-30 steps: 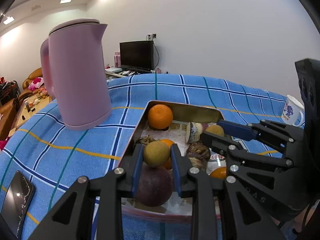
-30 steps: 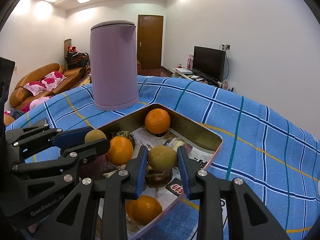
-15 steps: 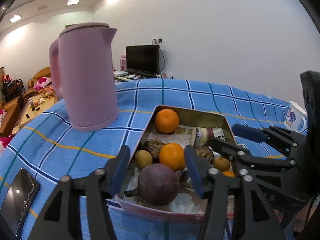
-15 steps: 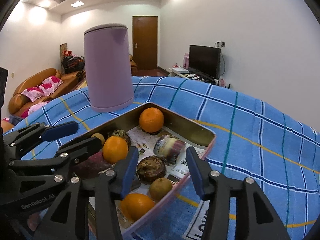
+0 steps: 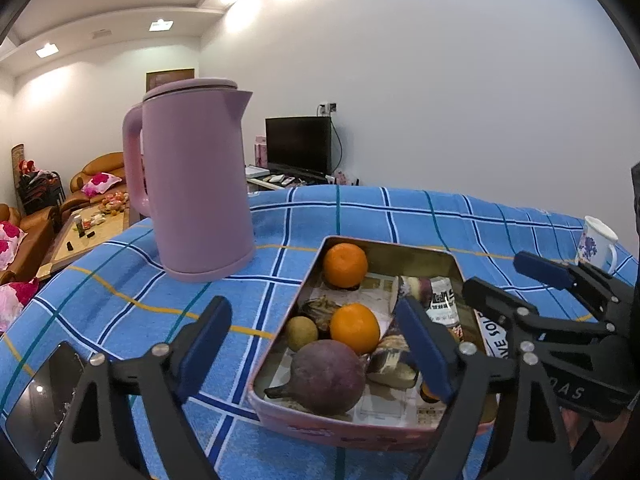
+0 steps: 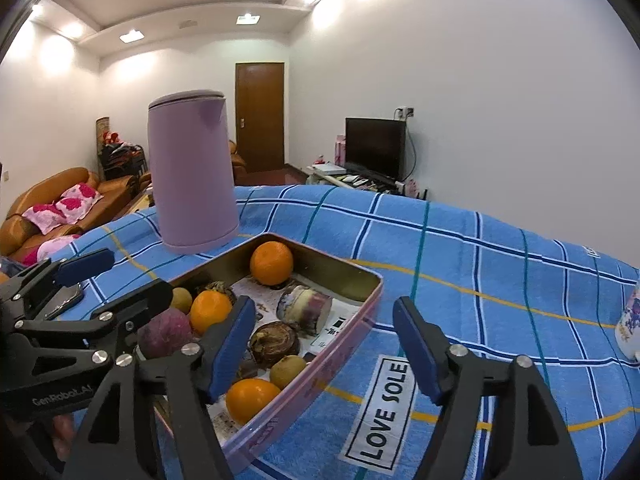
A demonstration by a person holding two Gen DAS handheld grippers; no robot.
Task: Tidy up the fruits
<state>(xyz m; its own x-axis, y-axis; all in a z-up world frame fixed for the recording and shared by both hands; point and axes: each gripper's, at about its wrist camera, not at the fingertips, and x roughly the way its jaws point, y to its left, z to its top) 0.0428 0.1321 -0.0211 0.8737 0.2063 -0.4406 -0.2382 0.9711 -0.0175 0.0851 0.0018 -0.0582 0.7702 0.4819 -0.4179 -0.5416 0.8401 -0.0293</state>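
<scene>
Left wrist: both tools (image 5: 316, 344) (image 6: 324, 340) opening, empty; kettle (image 5: 196, 184) beside fruit tin (image 5: 384, 258).

Pink kettle (image 5: 196, 184) upright on blue plaid cloth (image 5: 400, 216); phone (image 5: 40, 404) at cloth's edge, mug (image 5: 598, 244) far side, TV (image 5: 299, 145) behind.

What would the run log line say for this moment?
left gripper: opening, empty | right gripper: opening, empty | fruits: in tin | kettle: behind tin | task: organize fruits
</scene>
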